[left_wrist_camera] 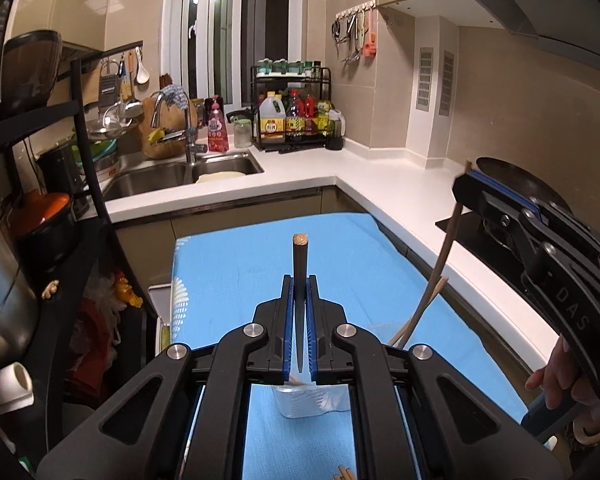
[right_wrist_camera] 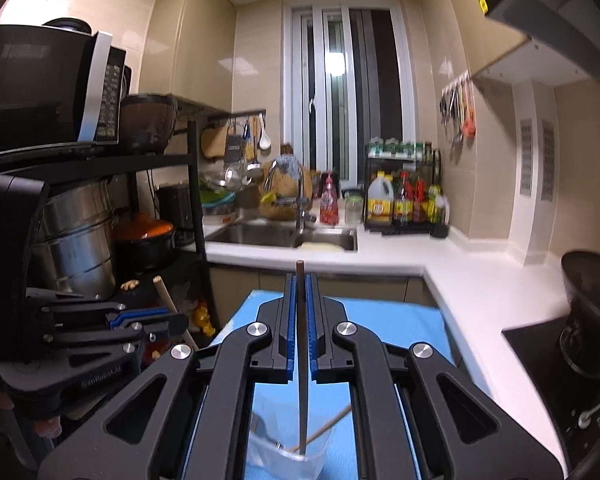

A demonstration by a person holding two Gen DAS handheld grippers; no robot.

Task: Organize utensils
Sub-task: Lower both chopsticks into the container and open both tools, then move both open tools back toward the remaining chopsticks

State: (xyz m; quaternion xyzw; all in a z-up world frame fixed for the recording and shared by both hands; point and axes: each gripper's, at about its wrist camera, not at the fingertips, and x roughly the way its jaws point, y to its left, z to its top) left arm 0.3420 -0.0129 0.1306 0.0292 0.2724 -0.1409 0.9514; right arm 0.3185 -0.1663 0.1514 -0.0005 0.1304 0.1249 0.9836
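In the left wrist view my left gripper [left_wrist_camera: 299,304] is shut on a dark wooden chopstick [left_wrist_camera: 299,264] that stands upright above a clear plastic cup [left_wrist_camera: 308,402] on the blue mat [left_wrist_camera: 236,264]. My right gripper [left_wrist_camera: 466,182] shows at the right, shut on a light wooden chopstick [left_wrist_camera: 440,264] that slants down toward the cup. In the right wrist view my right gripper [right_wrist_camera: 300,304] is shut on that chopstick [right_wrist_camera: 301,360], whose lower end is inside the clear cup [right_wrist_camera: 288,456] beside another chopstick [right_wrist_camera: 328,424]. The left gripper [right_wrist_camera: 140,320] shows at the left.
A white counter [left_wrist_camera: 380,188] wraps around the blue mat, with a steel sink [left_wrist_camera: 180,172], a bottle rack [left_wrist_camera: 292,120] and a black wok [left_wrist_camera: 516,184] on a hob. A black shelf [right_wrist_camera: 100,208] with pots and a microwave stands at the left. Loose chopstick ends [left_wrist_camera: 342,474] lie near me.
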